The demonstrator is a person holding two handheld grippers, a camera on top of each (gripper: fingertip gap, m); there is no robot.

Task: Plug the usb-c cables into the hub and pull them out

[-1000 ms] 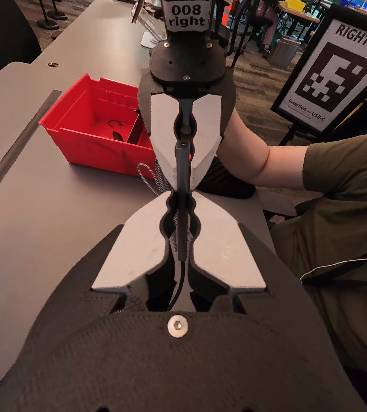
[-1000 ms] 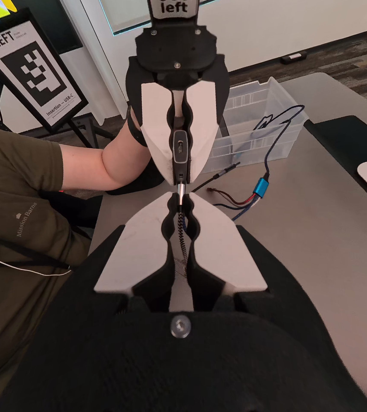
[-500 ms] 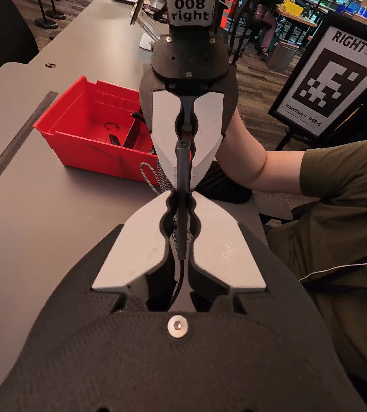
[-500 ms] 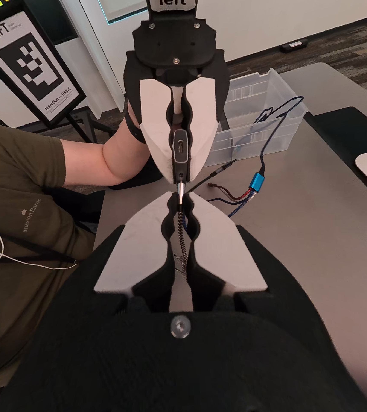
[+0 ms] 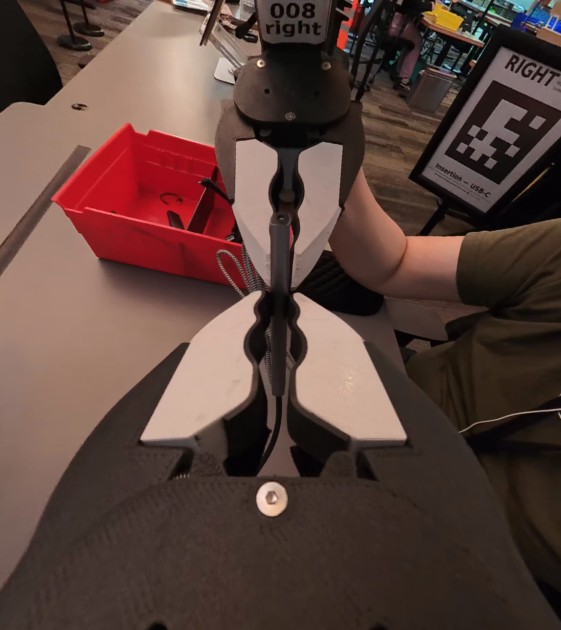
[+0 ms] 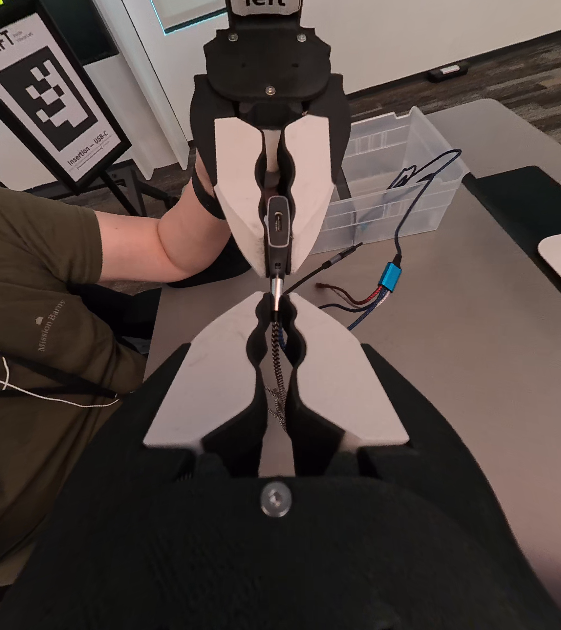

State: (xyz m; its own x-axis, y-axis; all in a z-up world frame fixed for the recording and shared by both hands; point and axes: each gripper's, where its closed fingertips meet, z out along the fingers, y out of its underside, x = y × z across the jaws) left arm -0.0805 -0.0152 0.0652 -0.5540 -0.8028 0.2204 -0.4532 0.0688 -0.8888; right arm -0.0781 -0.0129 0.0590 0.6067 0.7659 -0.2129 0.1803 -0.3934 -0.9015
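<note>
My left gripper [image 5: 277, 297] is shut on a slim dark grey hub [image 5: 279, 272], which sticks out forward between its fingers. My right gripper [image 6: 276, 300] is shut on the silver plug [image 6: 276, 289] of a black-and-white braided usb-c cable [image 6: 277, 354]. The two grippers face each other tip to tip above the grey table [image 5: 67, 341]. In the right wrist view the plug meets the lower end of the hub [image 6: 277, 225], held by the left gripper [image 6: 277, 271]. The right gripper [image 5: 282, 276] shows in the left wrist view, with the cable's loop [image 5: 234, 269] hanging below.
A red bin [image 5: 142, 204] sits on the table to the left. A clear bin [image 6: 391, 191], a blue-braided multi-cable with a blue splitter [image 6: 389, 274] and a loose black cable [image 6: 340, 255] lie beyond. The person's arm [image 5: 374, 252] and torso are at the table's near edge.
Both grippers keep their hold and stay tip to tip. The pair has drifted slightly over the table; the plug still sits at the hub's end.
</note>
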